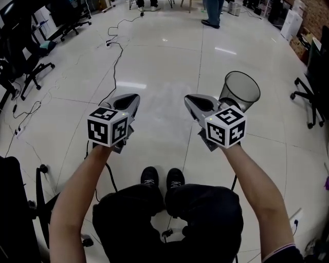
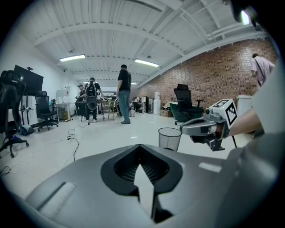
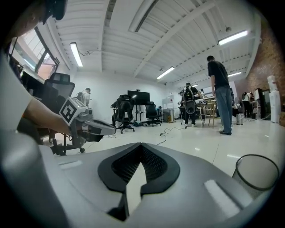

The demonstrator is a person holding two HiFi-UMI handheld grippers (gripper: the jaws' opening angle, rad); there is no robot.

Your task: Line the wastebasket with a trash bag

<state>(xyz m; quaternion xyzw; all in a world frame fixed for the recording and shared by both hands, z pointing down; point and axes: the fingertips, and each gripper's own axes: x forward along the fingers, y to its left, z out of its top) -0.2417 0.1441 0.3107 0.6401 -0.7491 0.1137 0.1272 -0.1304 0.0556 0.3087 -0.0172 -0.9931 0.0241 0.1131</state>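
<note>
Head view: left hand-held gripper (image 1: 133, 97) and right hand-held gripper (image 1: 188, 98) are closed and empty, no bag is seen, so one should be fetched before the wastebasket (image 1: 234, 92) is approached.

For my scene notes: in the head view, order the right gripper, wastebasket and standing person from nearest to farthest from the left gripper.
1. right gripper, just to the right.
2. wastebasket, on the floor beyond that gripper.
3. standing person, far away at the top.
</note>
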